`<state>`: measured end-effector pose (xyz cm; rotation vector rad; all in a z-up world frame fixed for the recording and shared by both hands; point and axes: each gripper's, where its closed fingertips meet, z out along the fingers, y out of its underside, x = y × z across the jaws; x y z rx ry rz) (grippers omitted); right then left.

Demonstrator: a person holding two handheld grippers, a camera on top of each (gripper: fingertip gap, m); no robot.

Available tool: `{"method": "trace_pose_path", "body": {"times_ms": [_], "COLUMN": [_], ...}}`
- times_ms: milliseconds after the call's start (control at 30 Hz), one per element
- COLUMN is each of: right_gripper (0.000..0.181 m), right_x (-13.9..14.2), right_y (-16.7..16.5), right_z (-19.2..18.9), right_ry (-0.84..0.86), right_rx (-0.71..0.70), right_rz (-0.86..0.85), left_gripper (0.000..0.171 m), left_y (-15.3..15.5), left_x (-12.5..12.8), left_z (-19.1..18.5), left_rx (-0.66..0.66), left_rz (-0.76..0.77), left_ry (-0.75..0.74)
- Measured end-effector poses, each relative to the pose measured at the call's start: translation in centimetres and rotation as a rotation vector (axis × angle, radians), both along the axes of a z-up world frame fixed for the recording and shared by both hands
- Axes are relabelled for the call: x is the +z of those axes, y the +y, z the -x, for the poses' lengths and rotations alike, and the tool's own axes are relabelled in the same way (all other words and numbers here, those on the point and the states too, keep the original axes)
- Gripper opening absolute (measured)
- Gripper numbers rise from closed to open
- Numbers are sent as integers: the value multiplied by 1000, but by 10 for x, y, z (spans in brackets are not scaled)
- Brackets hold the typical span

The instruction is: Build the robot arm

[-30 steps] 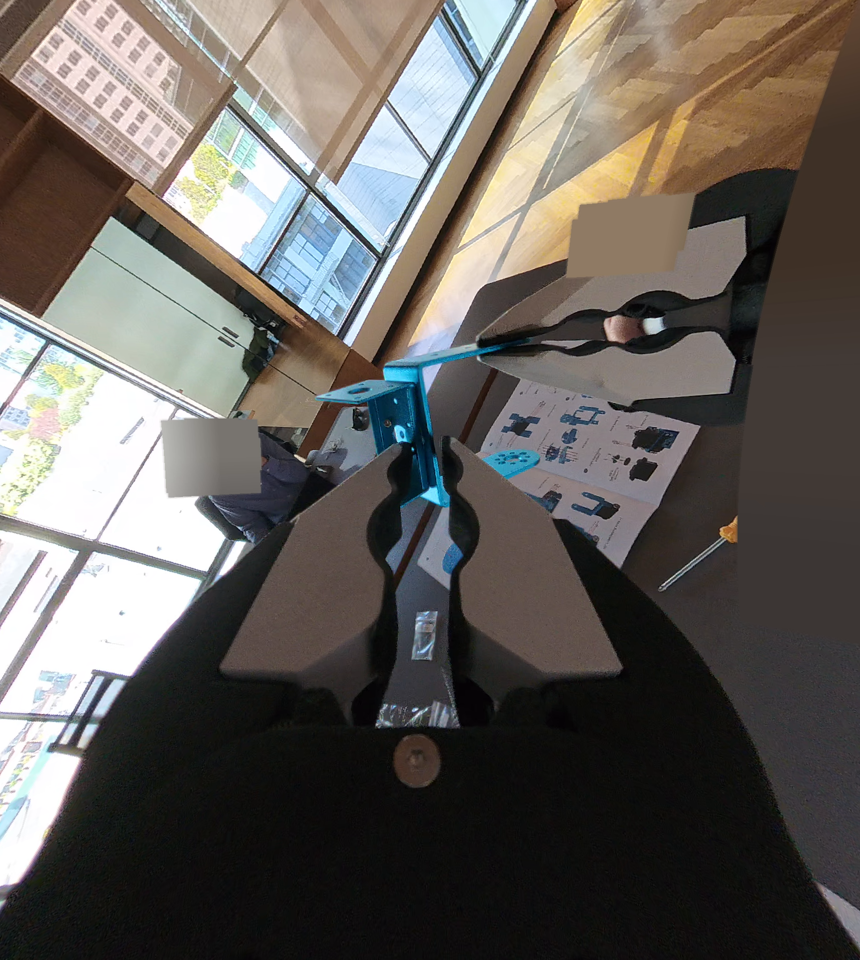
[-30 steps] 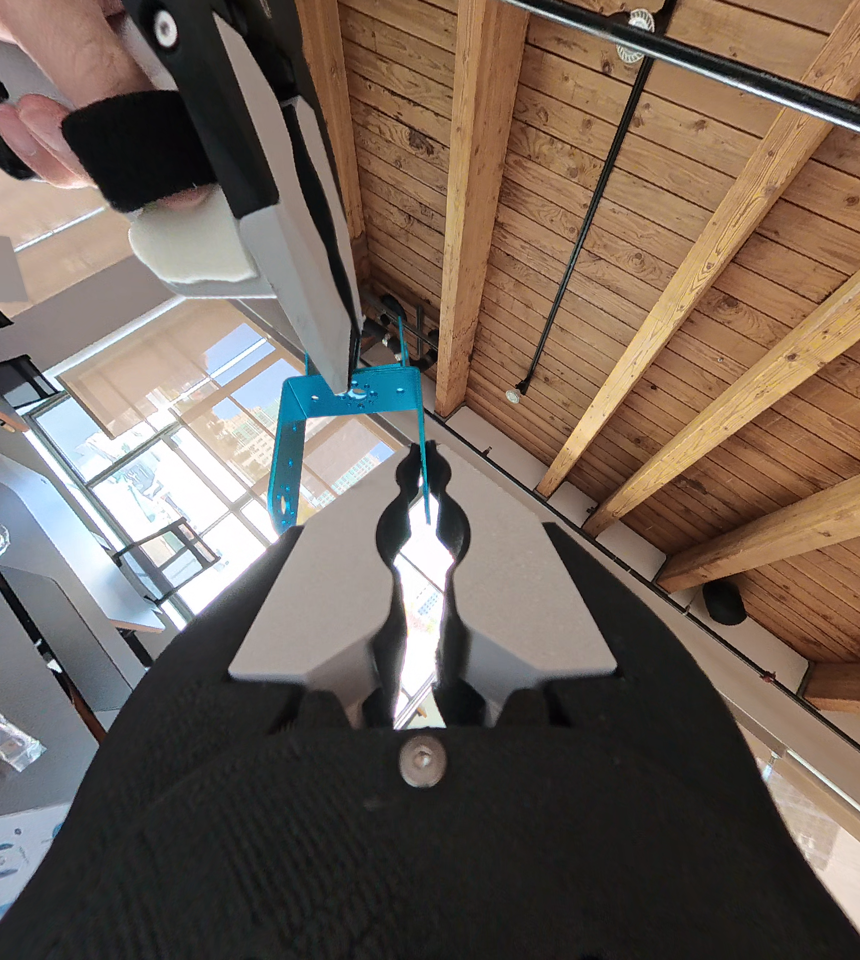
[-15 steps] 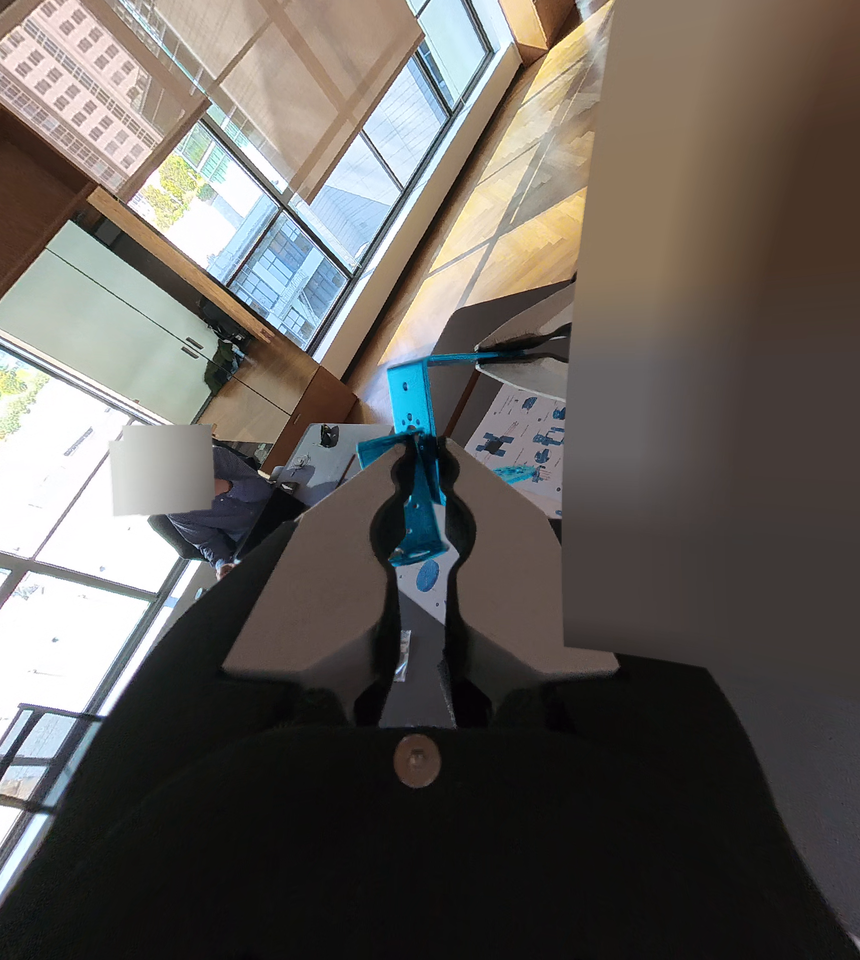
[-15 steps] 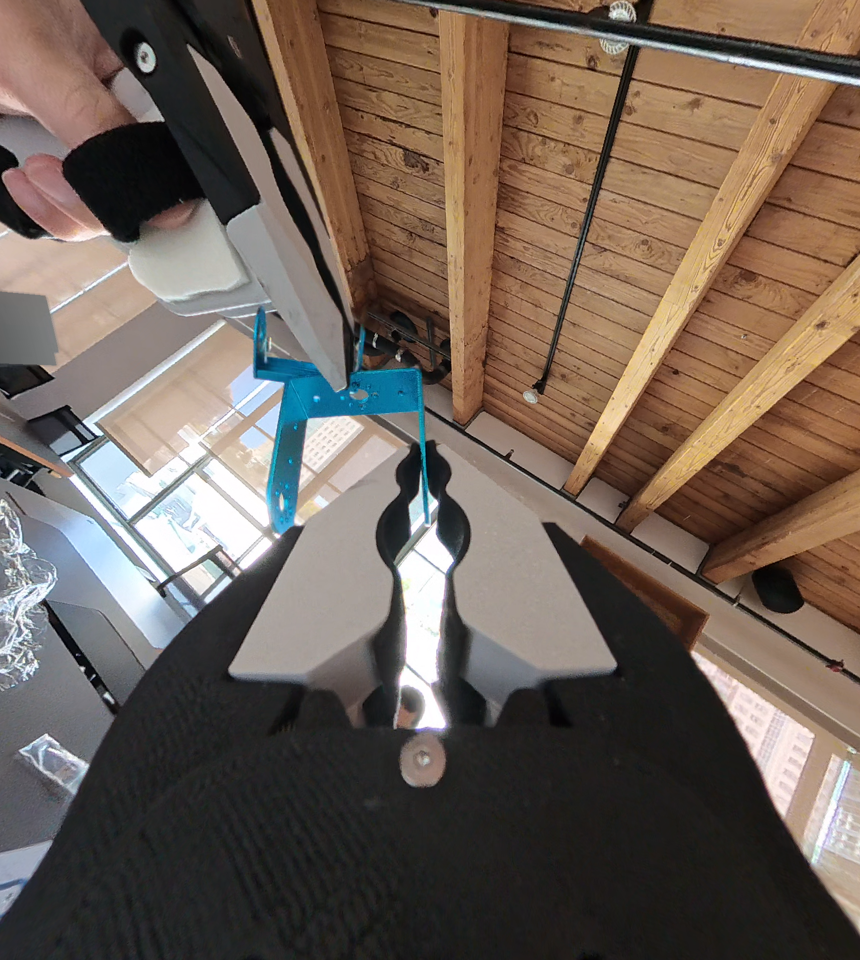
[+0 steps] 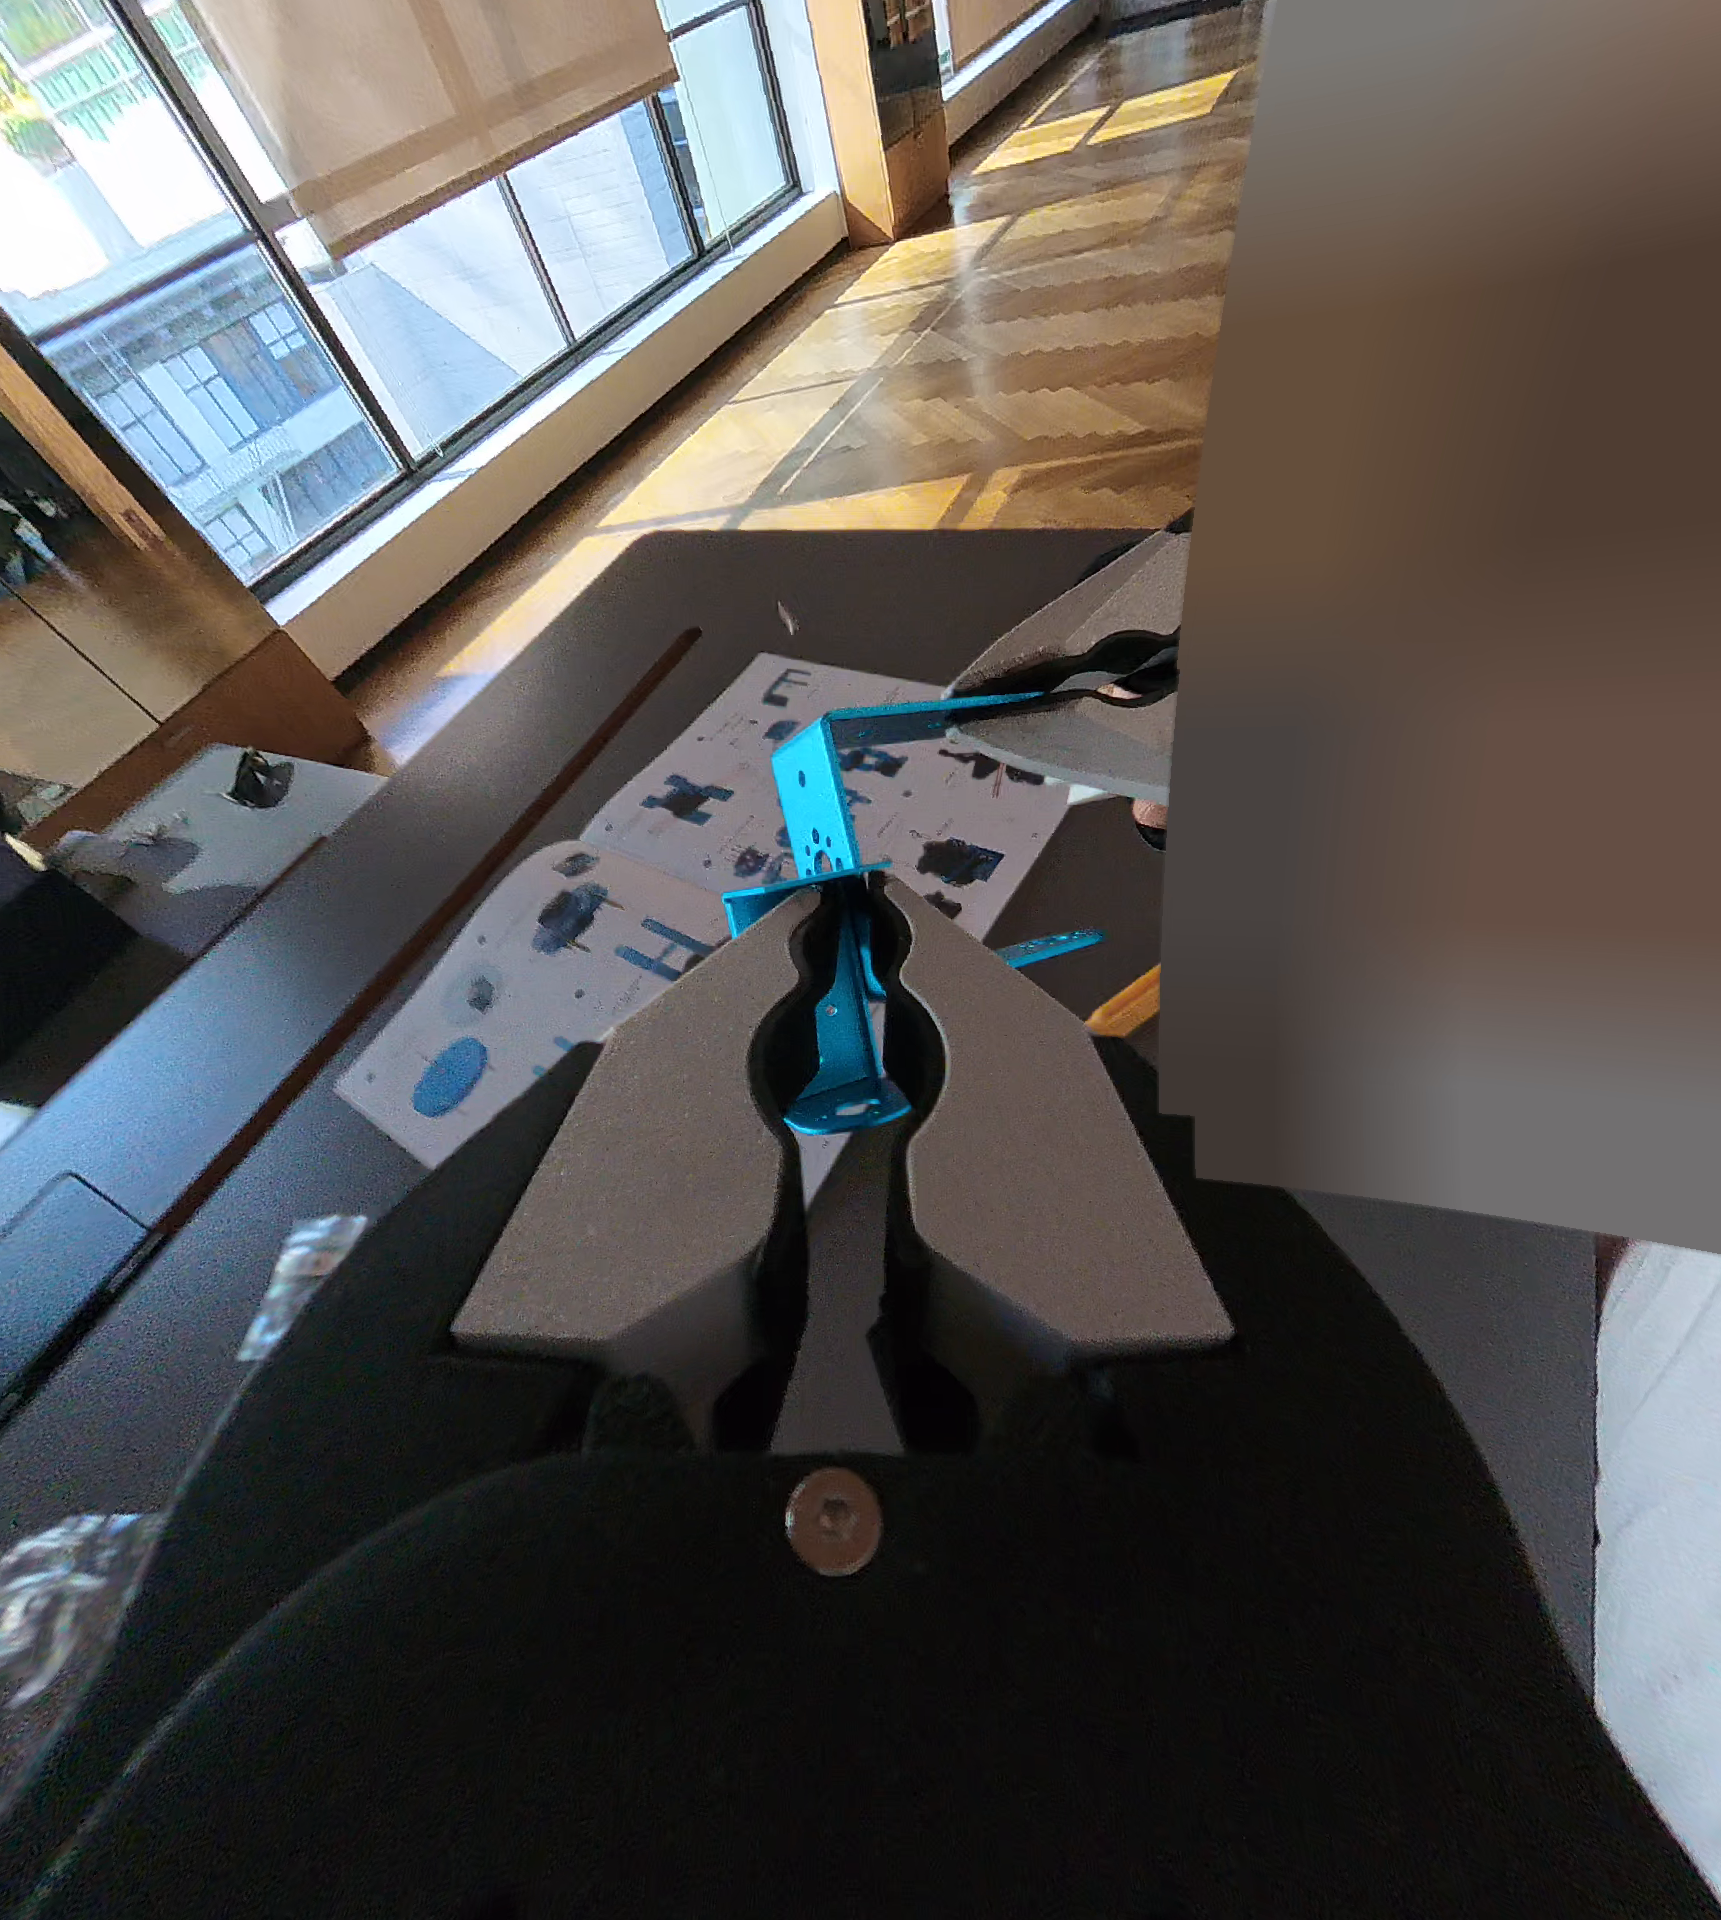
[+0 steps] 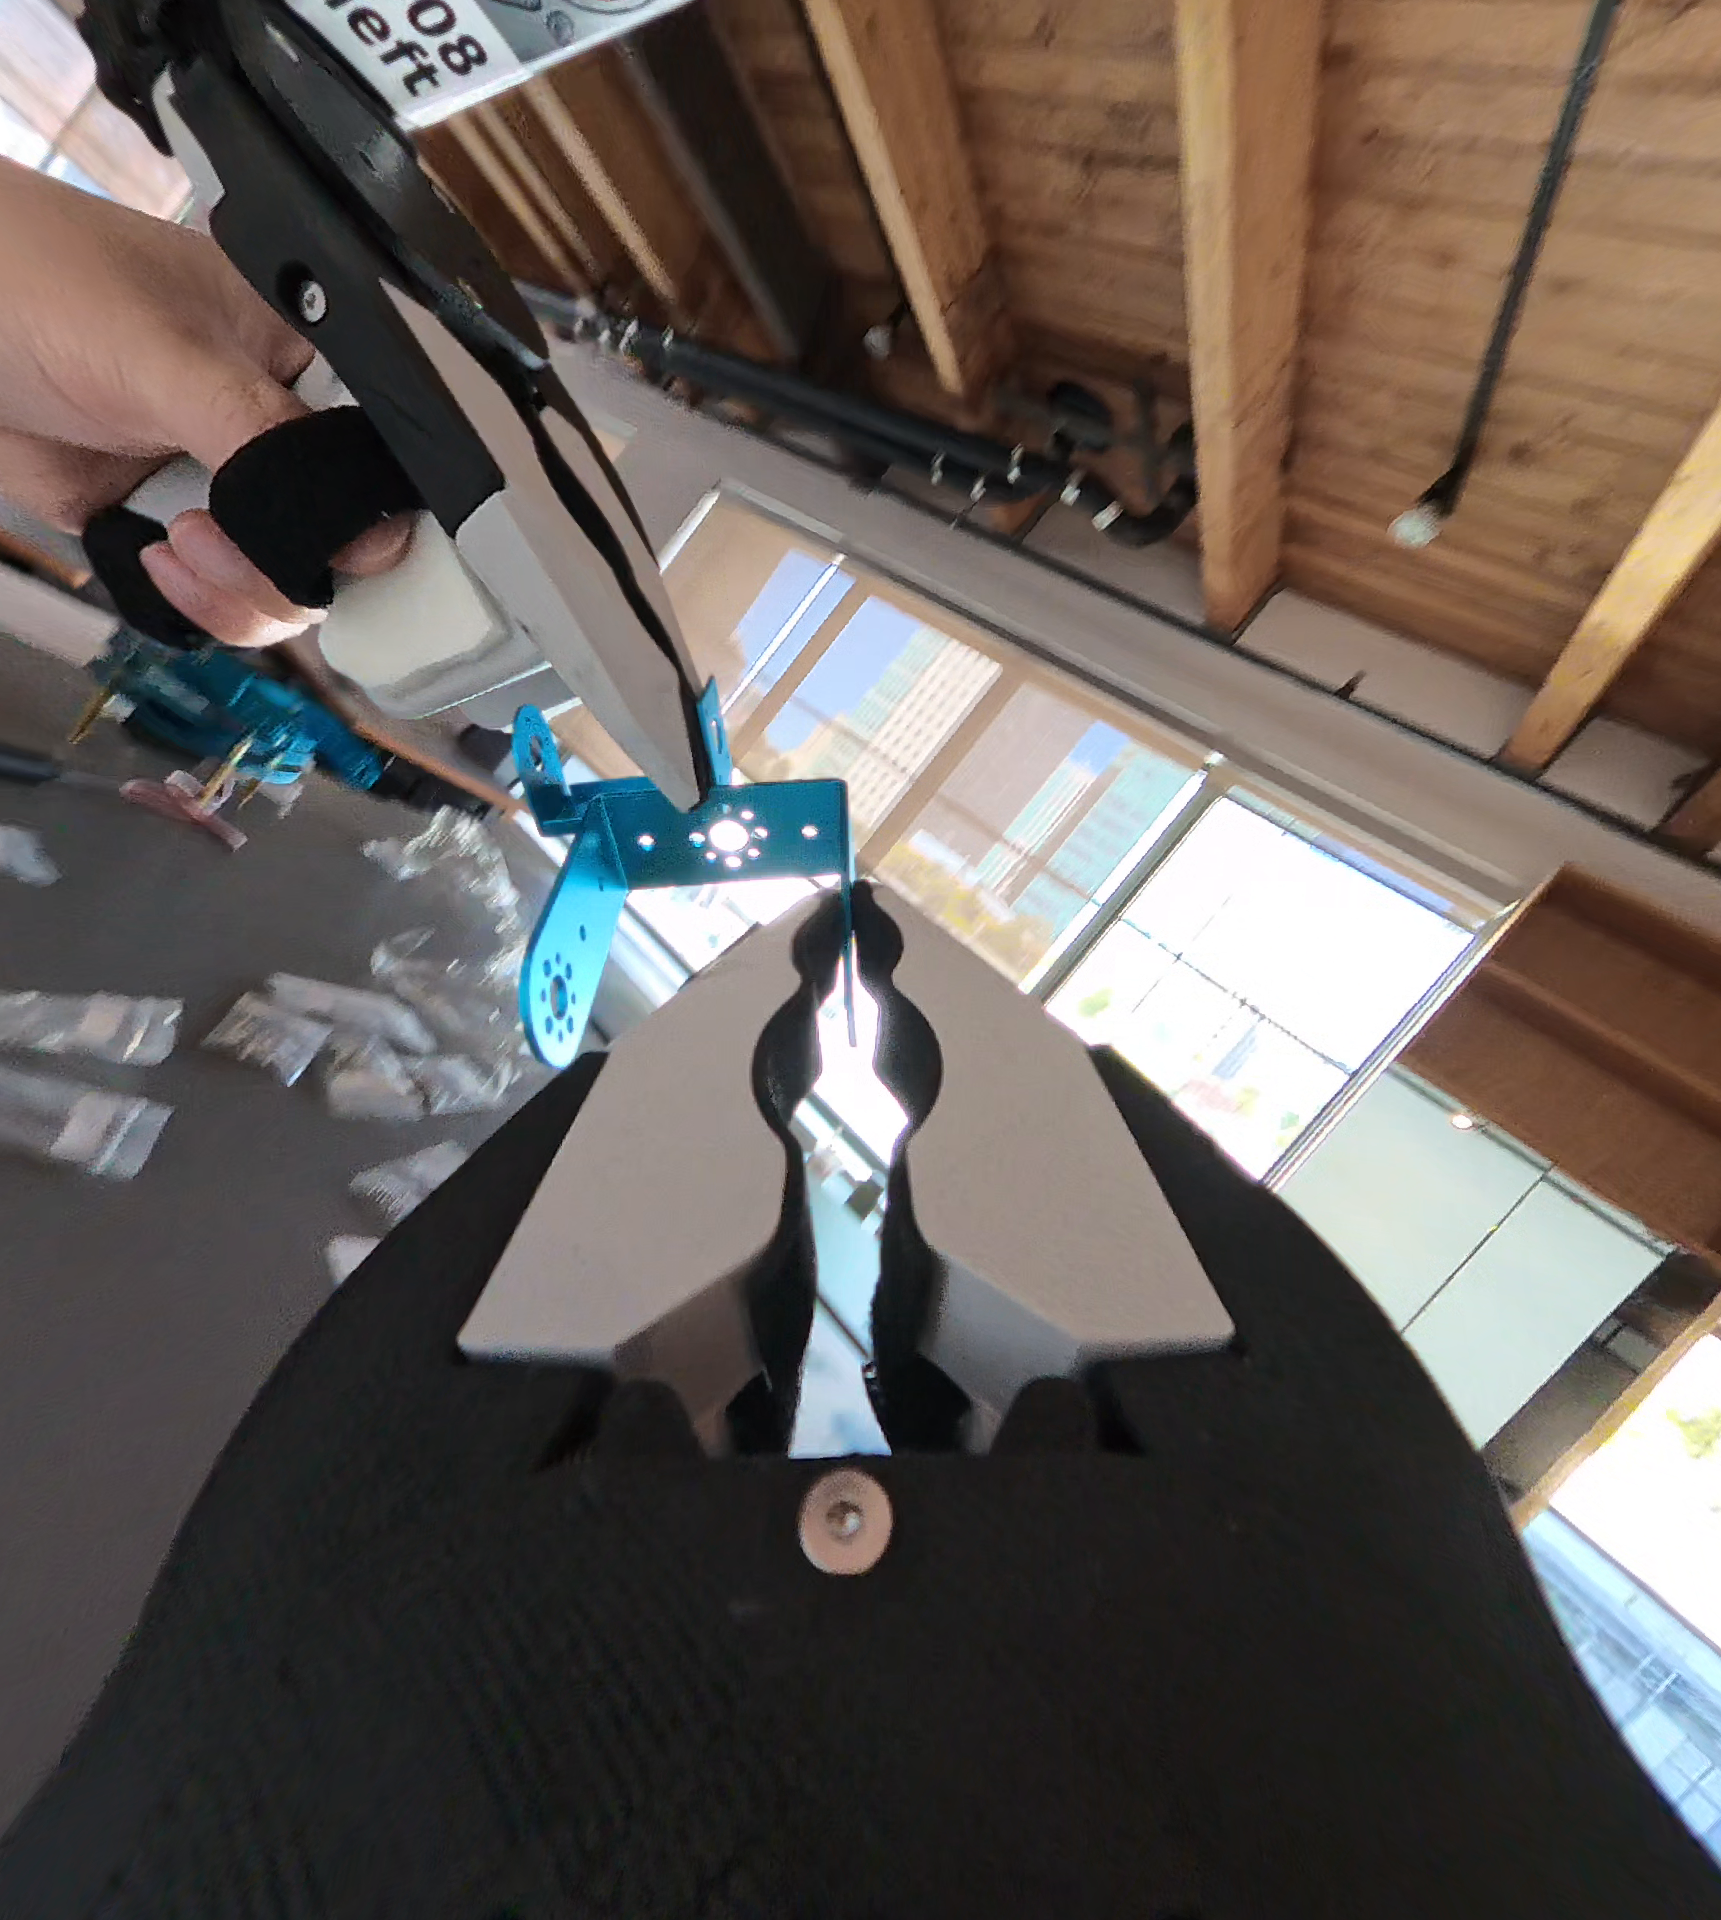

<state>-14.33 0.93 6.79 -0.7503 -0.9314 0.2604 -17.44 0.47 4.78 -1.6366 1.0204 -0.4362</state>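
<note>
Starting well left of the blue U-bracket (image 6: 721, 836): spotting clear plastic bags (image 6: 66, 1101) lying scattered on the dark table (image 6: 108, 1351), all blurred. Moving up and left of the U-bracket, catching a hand (image 6: 56, 416) squeezing the left gripper (image 6: 695, 795). Noticing a white label (image 6: 482, 42) with black printing on that gripper's body, cut off by the frame edge. Pinching a small blue bracket (image 5: 840, 1029) there, jaws closed on it, and setting it against the U-bracket's perforated middle plate. Holding both pieces in the air, above an instruction sheet (image 5: 544, 987) showing blue and black part drawings, the print too small for reading. Finishing at the U-bracket's right leg: gripping it edge-on with the right gripper (image 6: 851, 909), jaws drawn together on the thin metal.
</note>
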Motion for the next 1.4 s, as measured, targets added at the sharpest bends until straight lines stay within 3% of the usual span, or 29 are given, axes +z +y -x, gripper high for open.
{"method": "trace_pose_path", "body": {"times_ms": [33,133,267,400,600,733,1033,1233,1400], "right_gripper": [0,0,0,0,0,1,0,2,1], "right_x": [-14,-34,-49,-88,-166,-182,-167,-207,-215], "right_y": [1,7,19,23,27,26,20,-6,-8], "right_z": [3,11,12,12,24,26,11,12,7], "right_ry": [-40,-131,-127,-141,-450,-461,-438,-596,-593], "right_rx": [-4,-4,15,8,-60,11,70,70,65], "right_rz": [18,62,180,413,625,801,814,966,1011], "left_gripper": [3,0,0,0,0,0,0,0,0], "left_y": [1,4,9,9,6,9,10,2,0], "left_x": [-13,-35,-52,-101,-164,-175,-198,-203,-208], "left_z": [3,13,22,28,42,44,59,57,56], "left_rx": [6,3,32,110,227,225,244,219,234], "left_rz": [22,74,155,271,431,458,529,592,565], "left_ry": [-28,-138,-222,-115,88,168,266,241,297]}}
